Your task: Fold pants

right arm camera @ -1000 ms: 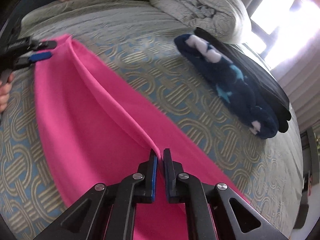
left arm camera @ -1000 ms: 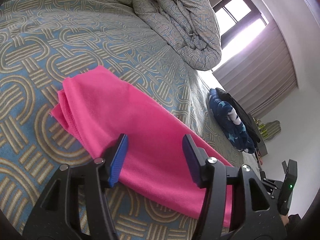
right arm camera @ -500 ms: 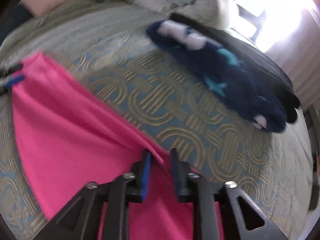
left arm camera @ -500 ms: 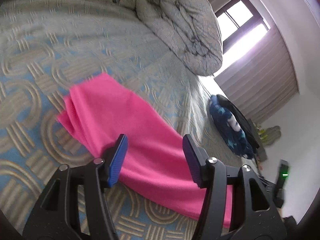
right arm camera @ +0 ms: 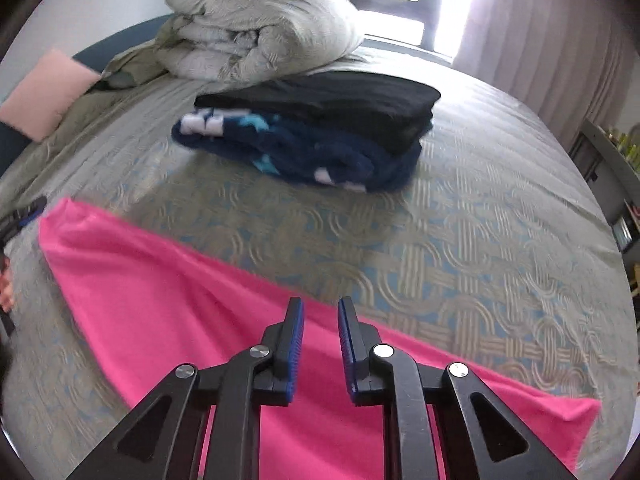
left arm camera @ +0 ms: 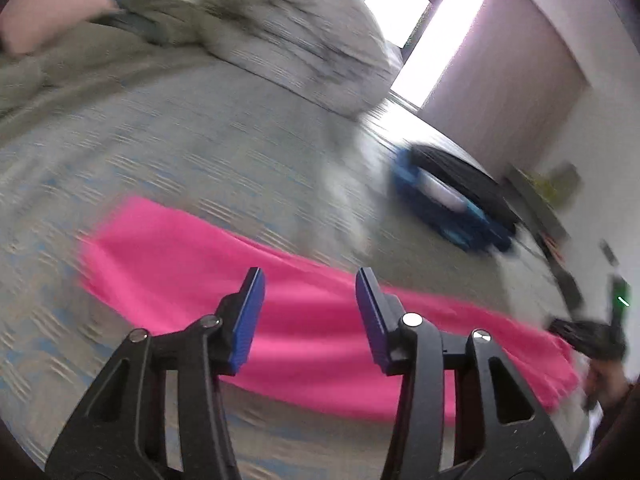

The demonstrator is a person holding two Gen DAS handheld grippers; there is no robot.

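Released a moment ago, the pink cloth is no longer pinched by the right gripper (right arm camera: pixel 319 346), whose fingers (right arm camera: pixel 294 344) were clamped on a raised fold one second earlier and are now seen parted, with nothing between them. The left gripper (left arm camera: pixel 310 316) is shown with its fingers (left arm camera: pixel 248 320) wide apart as before, hovering above the cloth without contact, though its view is now heavily blurred by motion.

Nearest to both cameras, the pink pants (right arm camera: pixel 192 320) are laid flat on the patterned bed (right arm camera: pixel 480 248) as one long, narrow band running from far left to near right. The ridge that was lifted earlier is no longer seen; the surface is smooth, which suggests that the lengthwise fold has been laid down. A crosswise fold is judged to be what remains, so fresh grasps at the ends of the band are probably needed.

Farther off, well apart from the pants, a stack of folded garments is seen: a dark blue fleece (right arm camera: pixel 312 152) with a black garment (right arm camera: pixel 328 100) lying on top. Beyond it, a bundled grey duvet (right arm camera: pixel 256 36) is heaped at the far end of the bed.
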